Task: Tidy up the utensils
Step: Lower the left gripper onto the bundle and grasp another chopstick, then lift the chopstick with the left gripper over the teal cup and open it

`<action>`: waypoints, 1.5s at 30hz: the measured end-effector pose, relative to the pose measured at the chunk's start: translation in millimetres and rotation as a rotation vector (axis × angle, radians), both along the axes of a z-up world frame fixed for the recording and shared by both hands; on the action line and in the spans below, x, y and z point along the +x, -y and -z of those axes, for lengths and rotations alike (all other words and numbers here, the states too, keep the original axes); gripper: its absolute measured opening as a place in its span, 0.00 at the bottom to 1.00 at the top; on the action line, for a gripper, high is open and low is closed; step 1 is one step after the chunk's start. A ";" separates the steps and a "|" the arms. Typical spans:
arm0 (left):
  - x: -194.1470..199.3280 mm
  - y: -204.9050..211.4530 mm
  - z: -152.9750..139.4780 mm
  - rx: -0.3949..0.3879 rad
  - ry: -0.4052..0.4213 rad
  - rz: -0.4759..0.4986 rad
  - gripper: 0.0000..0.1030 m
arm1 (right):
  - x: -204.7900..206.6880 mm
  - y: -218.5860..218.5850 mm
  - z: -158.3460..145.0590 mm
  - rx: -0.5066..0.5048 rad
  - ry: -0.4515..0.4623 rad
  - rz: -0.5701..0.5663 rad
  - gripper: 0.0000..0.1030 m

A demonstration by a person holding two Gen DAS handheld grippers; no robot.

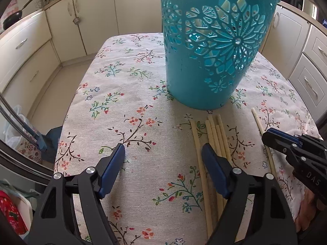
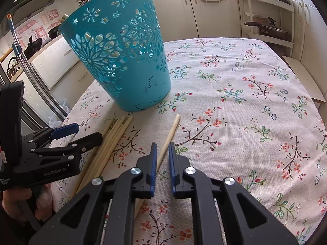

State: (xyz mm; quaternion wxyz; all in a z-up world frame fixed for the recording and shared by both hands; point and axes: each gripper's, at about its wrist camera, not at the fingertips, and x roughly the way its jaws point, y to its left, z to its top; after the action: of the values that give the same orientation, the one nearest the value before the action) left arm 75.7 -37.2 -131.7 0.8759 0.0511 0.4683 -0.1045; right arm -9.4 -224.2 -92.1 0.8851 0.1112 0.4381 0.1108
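- The single chopstick (image 2: pixel 171 131) lies apart from the bundle of chopsticks (image 2: pixel 110 140) on the floral tablecloth (image 2: pixel 245 112), its long axis running from under my right gripper (image 2: pixel 162 153) toward the teal basket (image 2: pixel 122 61).
- My right gripper sits directly over it, jaws nearly closed, the stick between them but not visibly pinched; I judge it nearer than the left.
- My left gripper (image 1: pixel 163 155) hangs wide open beside the bundle, holding nothing.

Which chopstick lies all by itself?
The lone chopstick running under the right gripper. The other chopsticks lie bunched together beside the left gripper.
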 end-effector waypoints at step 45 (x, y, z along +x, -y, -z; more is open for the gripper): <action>-20.9 -47.7 -139.1 -0.317 0.227 0.055 0.04 | 19.0 22.1 3.5 0.047 -0.025 -0.015 0.13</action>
State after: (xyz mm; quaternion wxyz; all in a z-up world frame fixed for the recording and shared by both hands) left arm 54.8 10.5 7.4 0.9169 -0.0632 0.3429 -0.1944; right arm 9.6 -246.2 -95.6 0.8759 0.1303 0.4471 0.1263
